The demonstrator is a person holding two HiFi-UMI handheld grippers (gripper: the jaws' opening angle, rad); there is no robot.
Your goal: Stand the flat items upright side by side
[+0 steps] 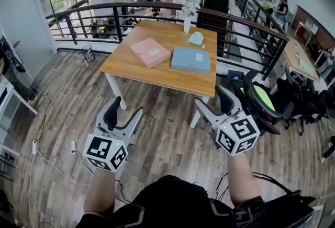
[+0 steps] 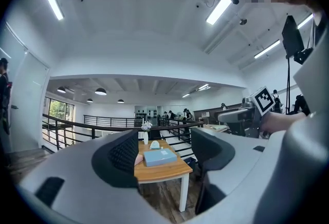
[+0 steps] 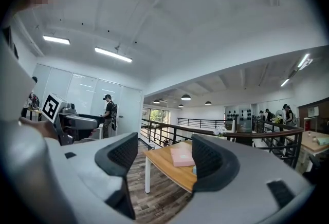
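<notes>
A pink flat box [image 1: 151,52] and a blue flat box [image 1: 191,59] lie flat, side by side, on a wooden table [image 1: 157,74] ahead of me. Both grippers hang in the air well short of the table, above the wood floor. My left gripper [image 1: 125,109] stands open with nothing between its jaws; in the left gripper view [image 2: 165,151] the blue box [image 2: 160,156] shows far off through the gap. My right gripper [image 1: 213,99] is open and holds nothing as well; the right gripper view [image 3: 164,155] frames the distant pink box [image 3: 182,156].
A white vase with flowers [image 1: 187,22] and a small pale green object [image 1: 196,39] stand at the table's far side. A black railing [image 1: 131,12] runs behind it. An office chair with a green seat [image 1: 259,101] sits to the right. Cables [image 1: 57,161] trail on the floor at left.
</notes>
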